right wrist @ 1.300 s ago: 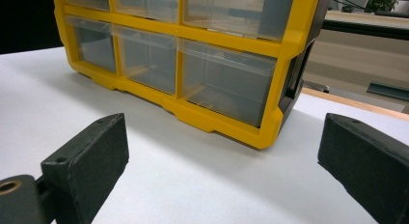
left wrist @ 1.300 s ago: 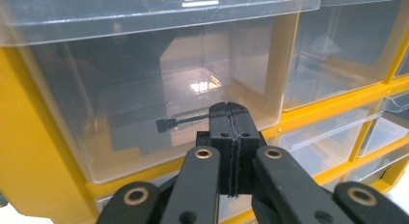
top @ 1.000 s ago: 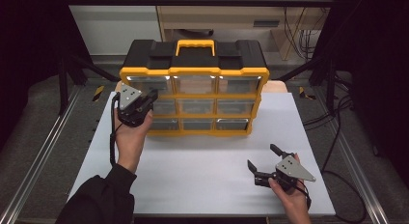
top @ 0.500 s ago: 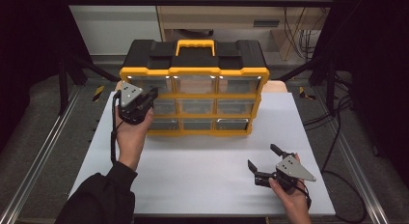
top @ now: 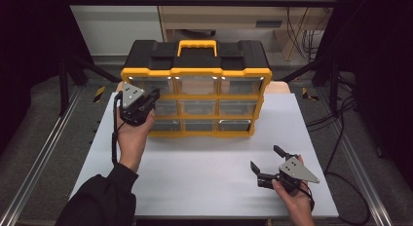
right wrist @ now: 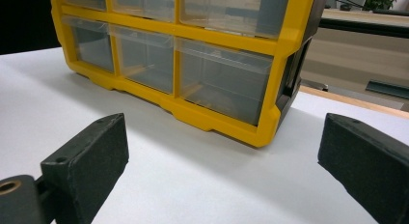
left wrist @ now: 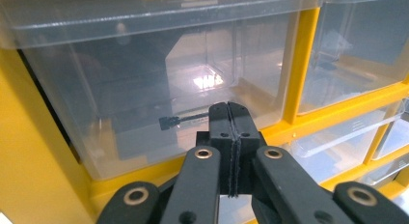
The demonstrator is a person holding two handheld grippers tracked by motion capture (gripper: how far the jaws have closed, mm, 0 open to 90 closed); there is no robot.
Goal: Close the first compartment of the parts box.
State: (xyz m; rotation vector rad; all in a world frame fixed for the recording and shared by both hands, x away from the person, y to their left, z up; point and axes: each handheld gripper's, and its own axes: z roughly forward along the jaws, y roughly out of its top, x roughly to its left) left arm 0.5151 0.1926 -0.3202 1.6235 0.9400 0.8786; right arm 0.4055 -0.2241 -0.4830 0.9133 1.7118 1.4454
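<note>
A lab or workshop: a white worktop [top: 204, 167] framed by metal rails [top: 39, 162], black curtains [top: 29, 50] and trailing cables [top: 336, 114] on the floor.

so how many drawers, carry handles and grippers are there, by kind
clear drawers in the yellow organizer: 9 (3 rows of 3), e.g. top middle
yellow carry handle: 1
hand-held grippers: 2, left hand-held gripper shut at the left drawers, right hand-held gripper open over the white table
total: 12

organizer [top: 204, 97] blocks upper centre of table [top: 204, 187], left gripper [top: 152, 95] hard against its left drawers [left wrist: 159, 93], open white surface across lower half, right gripper [top: 268, 160] there at lower right
</note>
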